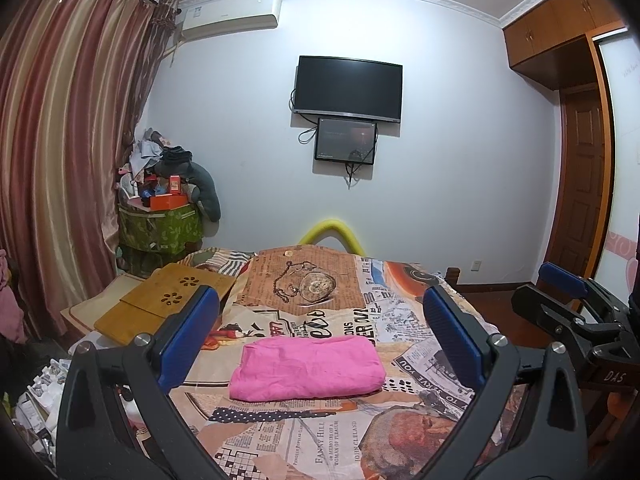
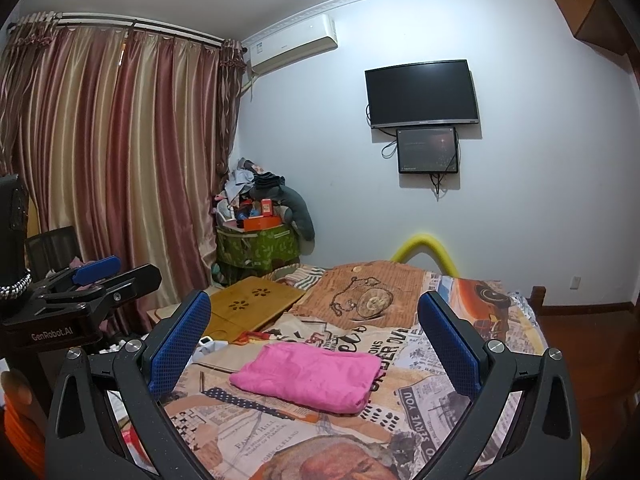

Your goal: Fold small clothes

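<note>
A small pink garment [image 1: 307, 368] lies folded into a neat rectangle on the bed's newspaper-print cover [image 1: 304, 292]. In the left wrist view my left gripper [image 1: 320, 316] hovers above and just short of it, open, nothing between its blue pads. At the right edge of that view the right gripper [image 1: 560, 280] shows from the side. In the right wrist view the same pink garment [image 2: 308, 376] lies ahead and below my right gripper [image 2: 314, 320], which is open and empty. The left gripper [image 2: 100, 270] shows at the left edge there.
A bamboo lap tray [image 1: 164, 308] rests on the bed's left side. A green box piled with clutter [image 1: 164, 224] stands in the corner by the curtain [image 1: 68, 160]. A yellow foam tube [image 1: 332, 232] arches at the bed's far end. A TV [image 1: 348, 84] hangs on the wall.
</note>
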`<state>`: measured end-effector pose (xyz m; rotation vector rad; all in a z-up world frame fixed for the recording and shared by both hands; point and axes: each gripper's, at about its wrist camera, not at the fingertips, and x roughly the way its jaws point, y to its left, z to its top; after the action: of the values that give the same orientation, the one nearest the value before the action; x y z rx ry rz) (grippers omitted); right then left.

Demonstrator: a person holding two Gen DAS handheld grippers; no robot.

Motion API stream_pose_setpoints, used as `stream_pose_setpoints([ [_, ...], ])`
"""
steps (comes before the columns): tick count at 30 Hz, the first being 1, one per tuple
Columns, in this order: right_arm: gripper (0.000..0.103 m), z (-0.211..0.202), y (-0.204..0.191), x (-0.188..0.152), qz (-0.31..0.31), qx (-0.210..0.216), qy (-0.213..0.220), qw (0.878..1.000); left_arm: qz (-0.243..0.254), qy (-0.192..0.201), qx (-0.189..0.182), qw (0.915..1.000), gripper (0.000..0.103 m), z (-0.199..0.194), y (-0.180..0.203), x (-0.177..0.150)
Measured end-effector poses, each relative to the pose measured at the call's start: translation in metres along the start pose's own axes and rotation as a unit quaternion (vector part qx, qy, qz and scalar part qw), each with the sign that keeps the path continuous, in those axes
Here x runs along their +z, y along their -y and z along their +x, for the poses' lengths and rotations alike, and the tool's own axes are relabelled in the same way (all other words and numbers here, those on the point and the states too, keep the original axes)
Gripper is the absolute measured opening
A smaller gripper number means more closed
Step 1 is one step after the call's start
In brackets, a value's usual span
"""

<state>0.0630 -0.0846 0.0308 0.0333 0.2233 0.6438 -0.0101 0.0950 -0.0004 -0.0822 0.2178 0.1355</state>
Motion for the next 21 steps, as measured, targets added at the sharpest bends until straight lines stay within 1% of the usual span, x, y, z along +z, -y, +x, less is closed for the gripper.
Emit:
stream_pose_setpoints([
  [12, 0.103, -0.0008, 0.0, 0.0002, 0.0, 0.0, -0.001, 1.0, -0.001, -0.003, -0.005, 1.0, 0.103, 0.0018, 0.0015, 0.0],
  [21, 0.103, -0.0006, 0.0003, -0.0001, 0.001, 0.0, -0.001, 1.0, -0.006, -0.006, -0.018, 0.9998, 0.103, 0.0037, -0.0015, 0.0],
])
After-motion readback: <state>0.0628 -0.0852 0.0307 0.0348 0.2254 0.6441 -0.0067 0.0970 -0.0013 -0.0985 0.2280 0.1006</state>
